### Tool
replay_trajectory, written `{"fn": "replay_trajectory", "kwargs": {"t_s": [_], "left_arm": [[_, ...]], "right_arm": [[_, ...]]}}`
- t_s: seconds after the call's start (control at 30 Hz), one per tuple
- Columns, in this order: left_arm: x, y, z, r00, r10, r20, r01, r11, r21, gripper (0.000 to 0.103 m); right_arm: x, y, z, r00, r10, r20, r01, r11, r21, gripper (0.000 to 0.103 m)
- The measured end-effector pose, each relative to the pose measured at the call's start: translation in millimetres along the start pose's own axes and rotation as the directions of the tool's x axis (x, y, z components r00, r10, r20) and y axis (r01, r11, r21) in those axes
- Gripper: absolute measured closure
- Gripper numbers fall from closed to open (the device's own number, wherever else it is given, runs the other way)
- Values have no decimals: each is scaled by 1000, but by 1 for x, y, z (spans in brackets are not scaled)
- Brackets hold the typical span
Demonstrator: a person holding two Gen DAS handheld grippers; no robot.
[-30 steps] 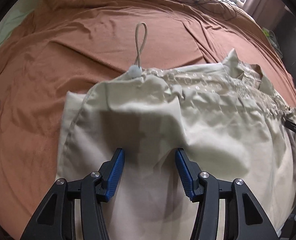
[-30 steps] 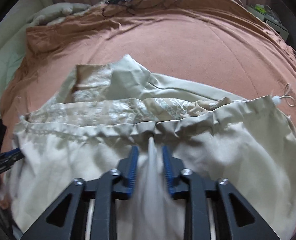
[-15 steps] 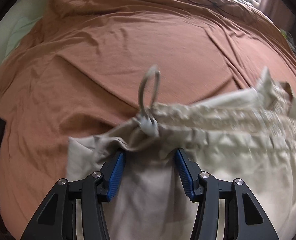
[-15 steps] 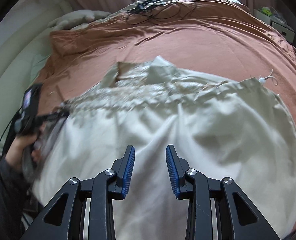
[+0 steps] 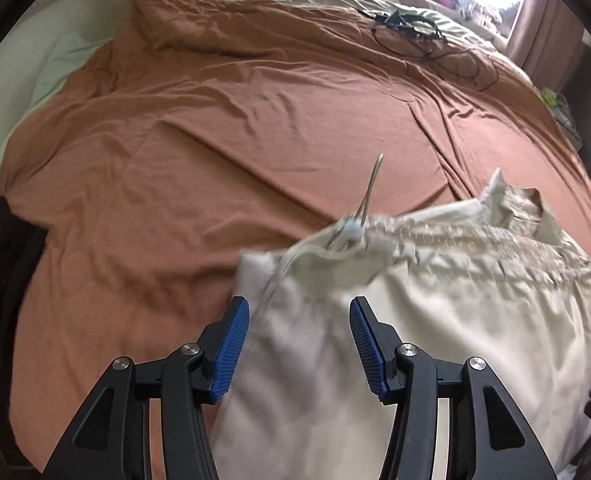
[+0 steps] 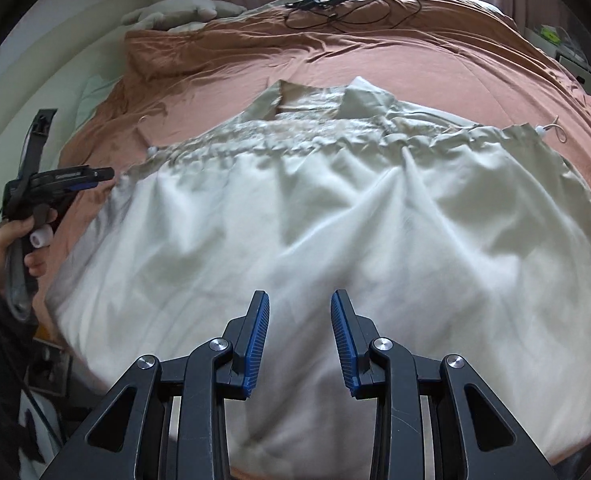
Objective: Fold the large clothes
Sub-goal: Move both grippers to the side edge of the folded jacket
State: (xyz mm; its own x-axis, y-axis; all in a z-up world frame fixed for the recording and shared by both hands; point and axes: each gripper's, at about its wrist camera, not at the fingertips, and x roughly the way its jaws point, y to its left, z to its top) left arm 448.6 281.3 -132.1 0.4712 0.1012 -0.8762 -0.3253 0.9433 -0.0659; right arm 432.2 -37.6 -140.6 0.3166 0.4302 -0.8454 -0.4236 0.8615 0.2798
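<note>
Beige garment (image 6: 335, 216) spread on bed (image 5: 215, 120) | left gripper (image 5: 299, 344) spread above its left edge | right gripper (image 6: 300, 340) spread over the middle, holding nothing

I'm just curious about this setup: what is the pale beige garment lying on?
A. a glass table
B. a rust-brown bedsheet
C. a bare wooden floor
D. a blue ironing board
B: the beige garment lies spread over the wrinkled rust-brown bedsheet in both views.
</note>
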Motion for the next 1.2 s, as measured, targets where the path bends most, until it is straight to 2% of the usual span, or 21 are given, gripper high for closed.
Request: {"fn": "replay_trajectory", "kwargs": {"t_s": [0.17,0.27,0.57,0.63,0.67,0.73,0.8,0.97,1.03,1.1,1.2], "left_arm": [[-23,27,-40,998,-57,6,57,998,-40,49],[-33,42,-69,993,-116,-7,115,990,-80,49],[-56,70,-146,984,-178,4,176,970,-167,49],[-55,74,-159,985,-175,-3,172,969,-175,63],[-55,76,-163,983,-183,-5,179,967,-183,75],[-58,79,-172,980,-197,5,194,960,-199,81],[-60,80,-178,980,-201,7,198,960,-199,83],[-60,86,-188,975,-221,1,216,949,-232,82],[-64,90,-191,973,-233,1,225,938,-265,74],[-69,93,-196,967,-254,11,246,924,-292,54],[-79,96,-207,955,-291,58,293,897,-330,49]], "right_arm": [[-3,18,-20,1000,4,-3,-5,1000,-30,70],[-4,27,-36,1000,8,-7,-9,999,-35,70],[8,29,-74,999,-30,-29,30,999,-17,70],[8,29,-79,999,-32,-28,32,999,-2,70],[6,29,-81,999,-34,-25,34,999,1,70],[3,29,-85,999,-33,-23,33,999,8,70],[1,29,-88,999,-33,-22,34,999,12,70],[-7,23,-94,1000,-27,-14,27,999,44,70],[-13,23,-95,1000,-23,-6,23,998,50,70],[-21,24,-95,1000,-13,15,13,999,47,70],[-27,29,-93,999,-20,33,19,999,35,70]]}}
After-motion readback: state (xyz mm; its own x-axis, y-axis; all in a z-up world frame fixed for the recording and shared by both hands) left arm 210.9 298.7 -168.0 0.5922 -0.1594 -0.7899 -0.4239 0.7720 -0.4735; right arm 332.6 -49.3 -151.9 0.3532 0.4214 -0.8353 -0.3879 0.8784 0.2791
